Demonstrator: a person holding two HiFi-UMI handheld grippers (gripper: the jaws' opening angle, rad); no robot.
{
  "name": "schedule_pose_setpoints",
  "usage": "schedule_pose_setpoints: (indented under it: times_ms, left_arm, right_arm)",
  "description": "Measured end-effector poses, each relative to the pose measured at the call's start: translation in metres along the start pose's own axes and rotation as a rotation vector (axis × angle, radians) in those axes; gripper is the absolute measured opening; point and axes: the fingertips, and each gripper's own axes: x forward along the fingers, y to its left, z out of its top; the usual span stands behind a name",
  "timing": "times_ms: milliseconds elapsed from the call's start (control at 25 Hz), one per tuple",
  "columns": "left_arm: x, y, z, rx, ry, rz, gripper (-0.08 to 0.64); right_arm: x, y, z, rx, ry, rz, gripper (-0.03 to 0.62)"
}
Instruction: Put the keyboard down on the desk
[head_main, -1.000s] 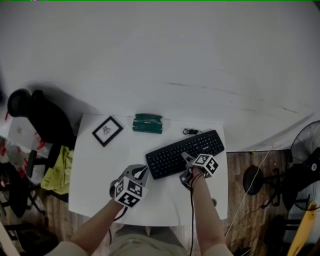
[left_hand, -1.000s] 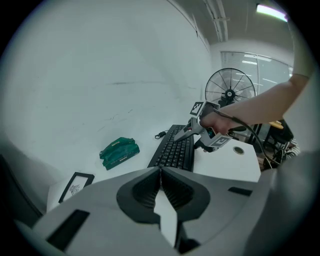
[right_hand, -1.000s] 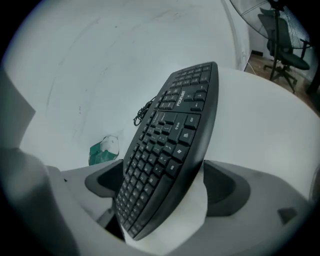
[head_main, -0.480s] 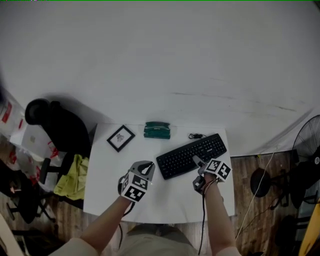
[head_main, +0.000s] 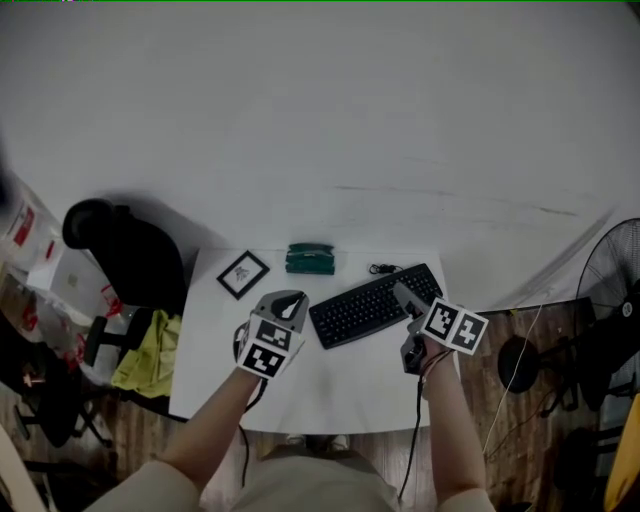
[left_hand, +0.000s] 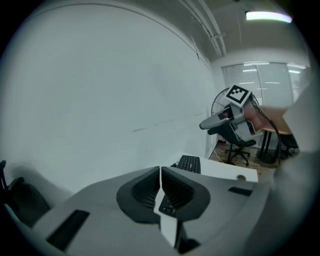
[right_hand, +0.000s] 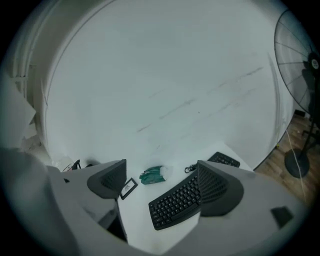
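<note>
The black keyboard (head_main: 372, 304) lies flat on the white desk (head_main: 330, 385), angled up to the right; it also shows as the keyboard (right_hand: 176, 203) below the right jaws. My right gripper (head_main: 404, 294) hovers above the keyboard's right end, open and holding nothing, its jaws wide apart in the right gripper view (right_hand: 161, 181). My left gripper (head_main: 290, 299) is raised left of the keyboard, jaws pressed together (left_hand: 160, 177) with nothing between them. Part of the keyboard (left_hand: 189, 163) peeks past the left jaws.
A green telephone (head_main: 309, 258) and a small framed picture (head_main: 244, 274) sit at the desk's back edge. A coiled cable (head_main: 381, 268) lies behind the keyboard. A black chair (head_main: 130, 260) stands left of the desk, a fan (head_main: 612, 270) to the right.
The right gripper let go of the keyboard, opened and rose above it; the keyboard now rests flat on the desk. The left gripper lifted and tilted upward, still shut.
</note>
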Motion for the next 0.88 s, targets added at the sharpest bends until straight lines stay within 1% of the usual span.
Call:
schedule_pose_setpoints:
  times_ms: [80, 120, 160, 200, 320, 560, 640, 720, 800, 880]
  left_arm:
    - [-0.008, -0.003, 0.017, 0.007, -0.035, 0.003, 0.029]
    - [-0.012, -0.005, 0.026, 0.011, -0.054, 0.003, 0.029]
    - [-0.016, -0.007, 0.034, 0.014, -0.074, 0.002, 0.029]
    - [-0.02, -0.009, 0.042, 0.017, -0.093, -0.001, 0.029]
    - [-0.033, -0.014, 0.063, 0.022, -0.143, -0.001, 0.029]
    - [-0.07, -0.014, 0.102, 0.022, -0.25, 0.013, 0.029]
    - [-0.082, -0.015, 0.111, 0.022, -0.279, 0.014, 0.029]
    - [-0.093, -0.016, 0.117, 0.024, -0.299, 0.016, 0.029]
    - [-0.101, -0.019, 0.12, 0.027, -0.314, 0.017, 0.029]
    - [-0.109, -0.023, 0.123, 0.037, -0.325, 0.021, 0.029]
  right_arm:
    - [-0.021, 0.02, 0.018, -0.071, -0.048, 0.035, 0.433]
    - [-0.032, 0.029, 0.027, -0.109, -0.077, 0.053, 0.378]
    - [-0.043, 0.039, 0.036, -0.148, -0.112, 0.07, 0.307]
    - [-0.055, 0.049, 0.045, -0.189, -0.148, 0.082, 0.259]
    - [-0.086, 0.074, 0.064, -0.281, -0.223, 0.113, 0.256]
    - [-0.135, 0.106, 0.079, -0.419, -0.305, 0.14, 0.252]
    - [-0.15, 0.115, 0.081, -0.463, -0.334, 0.141, 0.232]
    - [-0.164, 0.122, 0.082, -0.512, -0.359, 0.137, 0.161]
    - [-0.177, 0.13, 0.08, -0.549, -0.376, 0.147, 0.133]
    - [-0.187, 0.137, 0.076, -0.56, -0.383, 0.165, 0.108]
